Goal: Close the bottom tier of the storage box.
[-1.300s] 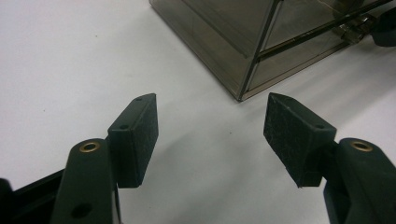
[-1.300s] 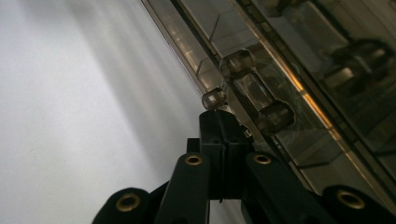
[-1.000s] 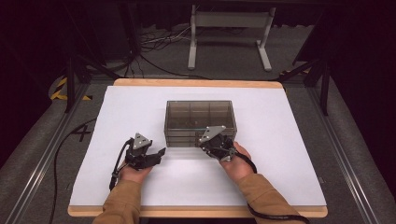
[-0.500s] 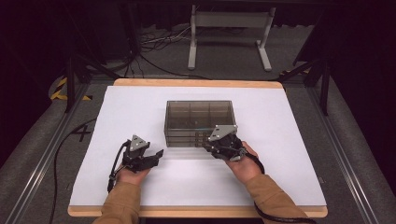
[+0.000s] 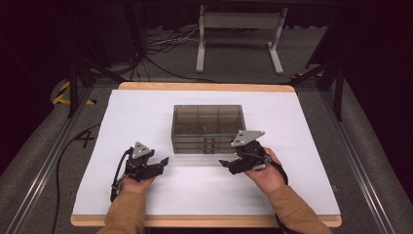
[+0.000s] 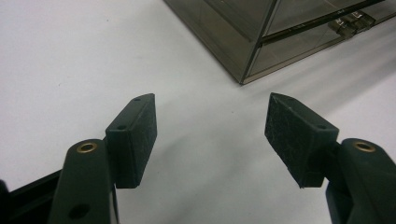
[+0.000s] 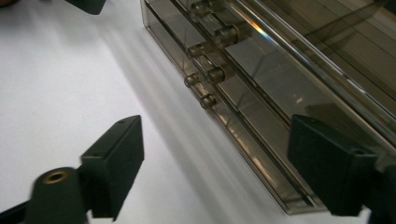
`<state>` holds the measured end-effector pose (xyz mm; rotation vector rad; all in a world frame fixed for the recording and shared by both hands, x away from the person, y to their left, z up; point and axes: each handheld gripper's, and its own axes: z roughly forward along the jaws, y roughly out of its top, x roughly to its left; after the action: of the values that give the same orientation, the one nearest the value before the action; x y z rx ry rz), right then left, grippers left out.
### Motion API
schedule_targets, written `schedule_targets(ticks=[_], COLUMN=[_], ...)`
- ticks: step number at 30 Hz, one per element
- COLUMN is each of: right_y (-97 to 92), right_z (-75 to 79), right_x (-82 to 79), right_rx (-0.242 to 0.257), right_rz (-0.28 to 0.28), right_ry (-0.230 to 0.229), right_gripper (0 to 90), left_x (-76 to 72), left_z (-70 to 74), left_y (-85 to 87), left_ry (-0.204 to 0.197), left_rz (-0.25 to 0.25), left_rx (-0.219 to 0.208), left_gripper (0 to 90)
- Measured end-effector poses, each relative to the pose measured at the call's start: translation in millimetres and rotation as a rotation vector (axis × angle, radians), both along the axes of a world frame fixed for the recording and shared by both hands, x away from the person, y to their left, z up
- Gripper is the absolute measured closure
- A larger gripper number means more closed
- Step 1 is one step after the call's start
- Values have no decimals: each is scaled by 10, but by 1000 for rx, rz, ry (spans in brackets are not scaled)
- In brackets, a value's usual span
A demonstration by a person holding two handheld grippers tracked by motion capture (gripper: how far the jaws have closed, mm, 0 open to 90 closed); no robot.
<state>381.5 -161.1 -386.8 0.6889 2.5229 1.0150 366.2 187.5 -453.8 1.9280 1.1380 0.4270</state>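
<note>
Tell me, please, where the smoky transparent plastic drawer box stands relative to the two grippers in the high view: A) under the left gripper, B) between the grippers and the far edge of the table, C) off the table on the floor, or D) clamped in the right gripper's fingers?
B: the smoky transparent plastic drawer box sits mid-table on the white sheet, beyond the left gripper and the right gripper, both open and apart from it.
</note>
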Motion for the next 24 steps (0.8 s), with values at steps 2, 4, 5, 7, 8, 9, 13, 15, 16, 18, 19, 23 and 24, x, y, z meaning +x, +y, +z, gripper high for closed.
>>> schedule_targets(ticks=[2, 4, 5, 7, 8, 9, 13, 15, 16, 18, 19, 23, 24], right_y=[-48, -105, -133, -195, -228, -262, -429, -499, -523, -589, -615, -702, -724], right_z=[11, 23, 27, 37, 42, 44, 50, 52, 51, 50, 46, 21, 12], right_x=[-13, -24, -30, -38, -43, -45, -47, -48, -50, -52, -53, -48, -44], right_rx=[8, 23, 28, 37, 41, 46, 66, 71, 74, 72, 73, 69, 72], right_rz=[0, 8, 4, 0, -2, -5, -31, -40, -43, -56, -61, -75, -81], right_ry=[0, 1, 1, 1, 1, -2, -2, -6, -6, -4, -2, 0, 3], right_gripper=[162, 161, 160, 159, 158, 157, 154, 154, 154, 154, 154, 145, 144], left_x=[2, 4, 7, 12, 14, 15, 31, 38, 39, 43, 44, 45, 45], left_z=[2, 3, 2, 1, 0, 1, 1, 1, 1, 1, 1, 0, 0], left_y=[2, 5, 5, 5, 2, -1, -15, -14, -15, -13, -14, -13, -14], left_ry=[4, 4, 3, 2, 2, 2, 6, 8, 10, 11, 12, 12, 12], left_rz=[-2, -2, -2, -3, -3, -3, -4, -4, -2, -2, 0, -1, 1], left_rx=[-1, -4, -5, -5, -4, -1, 3, 3, 0, -1, -1, -3, -3], left_gripper=[349, 349, 349, 349, 349, 349, 350, 350, 350, 350, 350, 350, 350])
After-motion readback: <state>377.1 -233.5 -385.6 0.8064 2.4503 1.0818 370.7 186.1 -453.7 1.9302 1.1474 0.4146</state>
